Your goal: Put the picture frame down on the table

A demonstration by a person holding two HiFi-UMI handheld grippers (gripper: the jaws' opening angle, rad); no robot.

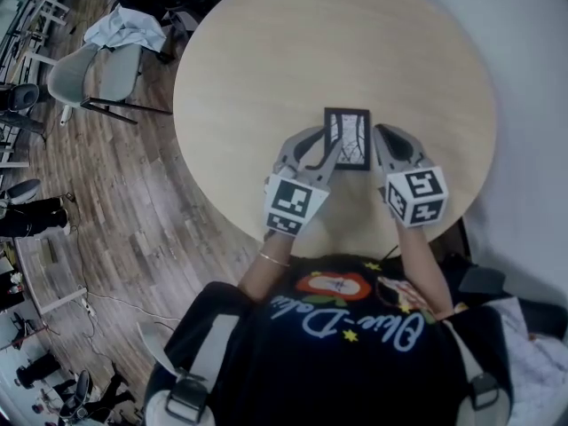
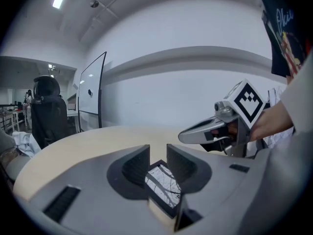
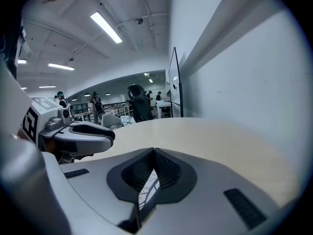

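I am setting the picture frame [image 1: 347, 138] onto the table [image 1: 266, 60], my right gripper [image 1: 381, 142] pinching its edge and my left gripper [image 1: 317, 154] parted round its corner, with letting go not yet done.

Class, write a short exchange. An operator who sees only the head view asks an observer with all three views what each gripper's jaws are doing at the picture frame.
Operator: In the head view both grippers meet at the picture frame. Is the right gripper clamped on it?
Observer: Yes. The right gripper view shows its jaws closed on the picture frame's thin edge.
Operator: And the left gripper?
Observer: The left gripper view shows its jaws apart, with a corner of the picture frame in the gap. I cannot tell whether they touch it.
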